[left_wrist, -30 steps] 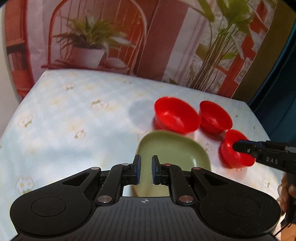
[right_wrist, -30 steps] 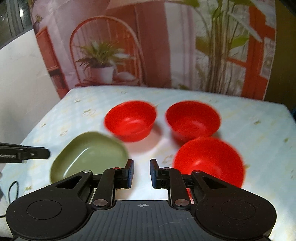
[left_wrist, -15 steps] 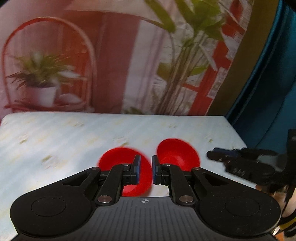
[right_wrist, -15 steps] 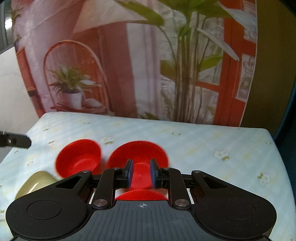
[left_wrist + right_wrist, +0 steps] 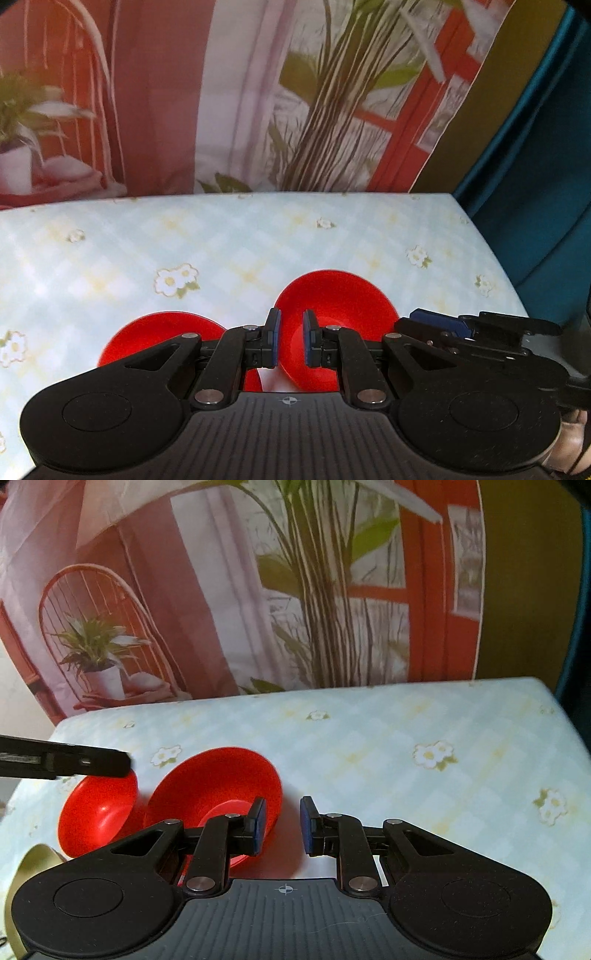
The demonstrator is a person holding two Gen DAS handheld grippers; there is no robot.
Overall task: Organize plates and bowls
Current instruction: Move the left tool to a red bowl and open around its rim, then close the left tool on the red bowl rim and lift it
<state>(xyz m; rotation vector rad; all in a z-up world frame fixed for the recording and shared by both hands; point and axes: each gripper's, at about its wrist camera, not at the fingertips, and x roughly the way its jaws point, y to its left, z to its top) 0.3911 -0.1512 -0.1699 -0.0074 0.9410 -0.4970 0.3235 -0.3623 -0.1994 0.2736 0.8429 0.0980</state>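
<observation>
Here, two red bowls sit side by side on the desk (image 5: 406, 738), close to its near edge. In your right wrist view the bigger-looking bowl (image 5: 218, 786) lies just left of centre, and its near rim passes behind the left finger of your right tongs (image 5: 282, 825); the second bowl (image 5: 98, 823) sits just to its left, the two nearly touching, though you cannot tell whether they do. A sliver of the green plate (image 5: 33, 860) shows at the lower left, beside that second bowl. Your right tongs are parted wide with nothing between the pads, the gap lying just right of the bigger bowl's rim. Your left tongs (image 5: 290, 339) are narrow, with a slim gap between the blue pads and nothing gripped; in the left wrist view one bowl (image 5: 340, 306) rises right behind them, and the other bowl (image 5: 159, 336) lies to the left, partly hidden by the tool body. Your right tool reaches in from the right edge of that view, beside the first bowl. The desk wears a pale checked cloth with daisy prints, and a printed backdrop (image 5: 221, 609) of a plant and wicker chair hangs behind it.
</observation>
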